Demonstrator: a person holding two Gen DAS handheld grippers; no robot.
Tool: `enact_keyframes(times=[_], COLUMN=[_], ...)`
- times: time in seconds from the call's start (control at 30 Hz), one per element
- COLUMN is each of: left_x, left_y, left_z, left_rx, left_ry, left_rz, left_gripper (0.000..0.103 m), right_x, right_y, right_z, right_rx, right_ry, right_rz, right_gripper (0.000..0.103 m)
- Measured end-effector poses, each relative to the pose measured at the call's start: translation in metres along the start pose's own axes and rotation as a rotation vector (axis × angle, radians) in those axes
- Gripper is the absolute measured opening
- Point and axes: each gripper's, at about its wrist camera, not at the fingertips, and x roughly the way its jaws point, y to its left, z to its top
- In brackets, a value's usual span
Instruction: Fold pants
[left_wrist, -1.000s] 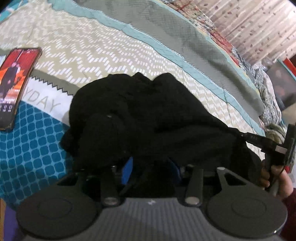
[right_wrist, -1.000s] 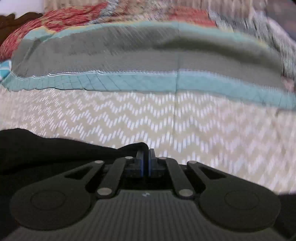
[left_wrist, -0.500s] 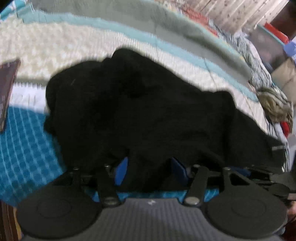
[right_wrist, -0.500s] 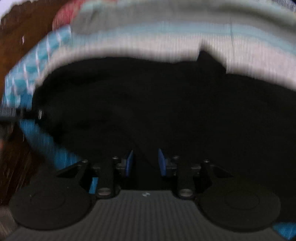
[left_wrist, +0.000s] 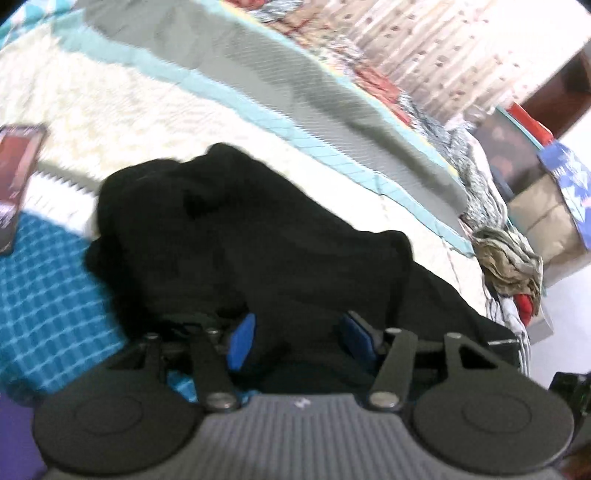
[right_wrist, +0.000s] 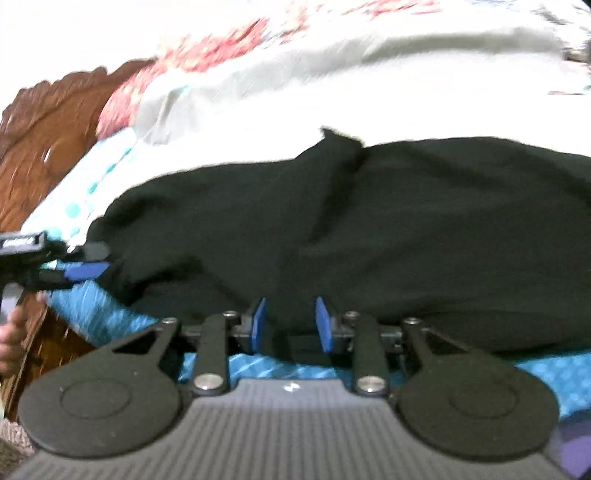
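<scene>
The black pants (left_wrist: 258, 240) lie bunched in a wide heap on the patterned bedspread (left_wrist: 55, 295). My left gripper (left_wrist: 299, 338) is at their near edge. Its blue pads stand well apart, with a fold of black cloth lying loosely between them. In the right wrist view the pants (right_wrist: 369, 221) stretch across the bed. There my right gripper (right_wrist: 291, 325) is open at their near hem, its pads a little apart with the cloth's edge between the tips. The left gripper (right_wrist: 88, 262) also shows there, at the left end of the pants, held by a hand (right_wrist: 11, 339).
A phone (left_wrist: 18, 177) lies on the bedspread left of the pants. A heap of other clothes (left_wrist: 509, 266) sits at the bed's far right edge, with a box (left_wrist: 546, 206) beyond it. A carved wooden headboard (right_wrist: 44, 129) runs along the left in the right wrist view.
My right gripper was shut on a corner of the pants; it has opened, let go and swung left along them. The left gripper has drawn back and up, its pads now wider apart.
</scene>
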Motion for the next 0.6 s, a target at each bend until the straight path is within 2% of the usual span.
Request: enact_keyframes(times=[0.3,0.43,0.6], left_x=[0.046,0.062,0.06], left_y=[-0.05,-0.065,-0.061], left_z=[0.008,0.0,-0.005], left_rx=[0.096,0.156,0.144], left_ry=[0.059,0.086,0.098], left_rz=[0.005,0.058,0.081], left_gripper=[0.056,0.057,0.057], right_x=[-0.07,-0.1,-0.138], right_y=[-0.091,-0.133,-0.177], right_z=[-0.017,-0.019,-0.009], right_rx=[0.26,0.404,0.451], right_ry=[-0.181,-0.29,-0.483], right_rz=[-0.214,-0.309,-0.532], right_gripper=[0.035,0.035,0.037])
